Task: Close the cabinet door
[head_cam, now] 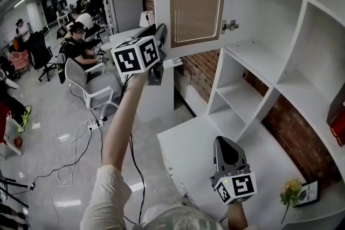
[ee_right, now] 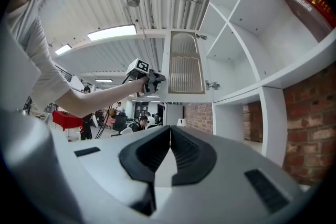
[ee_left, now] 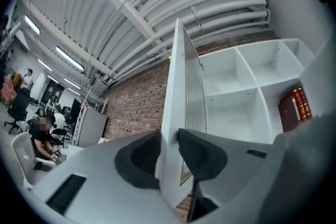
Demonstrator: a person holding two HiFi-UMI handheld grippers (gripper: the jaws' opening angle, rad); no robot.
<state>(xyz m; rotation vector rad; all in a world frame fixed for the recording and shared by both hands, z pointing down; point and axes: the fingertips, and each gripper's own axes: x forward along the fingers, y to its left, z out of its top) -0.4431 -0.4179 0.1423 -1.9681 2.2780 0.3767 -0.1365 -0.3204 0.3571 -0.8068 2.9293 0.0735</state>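
The cabinet door (head_cam: 197, 2), white-framed with a ribbed panel, stands swung open from the white shelf unit (head_cam: 280, 78) on its hinge (head_cam: 230, 25). My left gripper (head_cam: 164, 50) is raised at the door's free edge. In the left gripper view the door (ee_left: 178, 92) runs edge-on between the jaws, and my left gripper (ee_left: 168, 152) is shut on its lower corner, one pad on each face. My right gripper (head_cam: 229, 144) hangs low over the desk surface, shut and empty (ee_right: 169, 131). The right gripper view also shows the door (ee_right: 185, 68) and the left gripper (ee_right: 157, 78) holding it.
Red books (ee_left: 295, 107) stand in a right-hand shelf compartment. A yellow flower (head_cam: 291, 191) and a small frame sit on the white desk at bottom right. People sit at desks at the far left (head_cam: 81, 40), beside a grey chair (head_cam: 91, 83). Cables trail over the floor.
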